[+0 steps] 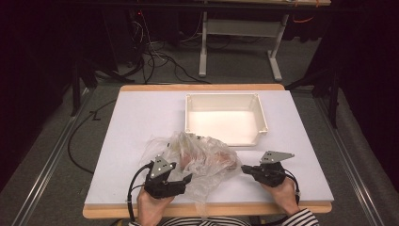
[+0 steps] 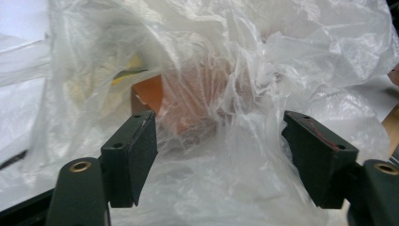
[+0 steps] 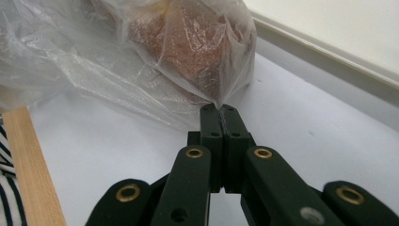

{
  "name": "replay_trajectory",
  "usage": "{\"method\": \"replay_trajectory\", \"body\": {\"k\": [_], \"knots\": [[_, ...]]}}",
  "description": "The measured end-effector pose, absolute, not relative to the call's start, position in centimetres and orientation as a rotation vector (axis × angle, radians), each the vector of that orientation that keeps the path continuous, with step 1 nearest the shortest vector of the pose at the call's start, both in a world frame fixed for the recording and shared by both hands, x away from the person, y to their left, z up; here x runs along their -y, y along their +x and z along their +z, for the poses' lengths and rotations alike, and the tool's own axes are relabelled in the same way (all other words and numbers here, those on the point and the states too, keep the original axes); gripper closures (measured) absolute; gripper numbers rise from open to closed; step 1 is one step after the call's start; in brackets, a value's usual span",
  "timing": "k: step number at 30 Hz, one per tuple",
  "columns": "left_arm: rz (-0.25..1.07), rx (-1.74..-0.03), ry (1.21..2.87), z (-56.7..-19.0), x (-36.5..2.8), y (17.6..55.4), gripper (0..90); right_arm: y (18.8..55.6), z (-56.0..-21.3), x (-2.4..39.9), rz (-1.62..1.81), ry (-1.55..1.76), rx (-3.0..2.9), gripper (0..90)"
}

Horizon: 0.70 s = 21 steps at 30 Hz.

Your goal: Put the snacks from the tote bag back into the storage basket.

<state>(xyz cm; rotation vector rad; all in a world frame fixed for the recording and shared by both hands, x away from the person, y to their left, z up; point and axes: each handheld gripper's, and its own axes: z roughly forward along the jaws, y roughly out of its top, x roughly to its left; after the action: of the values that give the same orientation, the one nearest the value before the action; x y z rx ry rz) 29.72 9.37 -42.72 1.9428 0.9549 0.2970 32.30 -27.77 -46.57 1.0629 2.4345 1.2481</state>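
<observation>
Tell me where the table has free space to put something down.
The white table top is bare left of the white plastic bin and behind the crumpled clear plastic bag, also along the right edge beside the bin. The near middle is crowded: bag, left gripper, right gripper.

— Where does the plastic bag (image 1: 197,157) lie?
— On the table (image 1: 141,117), near its front edge, between the left gripper (image 1: 188,179) and the right gripper (image 1: 244,168).
— And the tray (image 1: 226,96)?
— Behind the bag, toward the table's far edge, slightly right.
</observation>
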Motion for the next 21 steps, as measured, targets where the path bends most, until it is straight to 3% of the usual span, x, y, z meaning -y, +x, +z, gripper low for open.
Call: {"method": "replay_trajectory", "body": {"k": [21], "knots": [[0.349,-1.058,1.905,-43.9,-12.0,30.7,30.6,32.2,-46.9,30.7,1.215,1.169,-2.358,90.0]]}}
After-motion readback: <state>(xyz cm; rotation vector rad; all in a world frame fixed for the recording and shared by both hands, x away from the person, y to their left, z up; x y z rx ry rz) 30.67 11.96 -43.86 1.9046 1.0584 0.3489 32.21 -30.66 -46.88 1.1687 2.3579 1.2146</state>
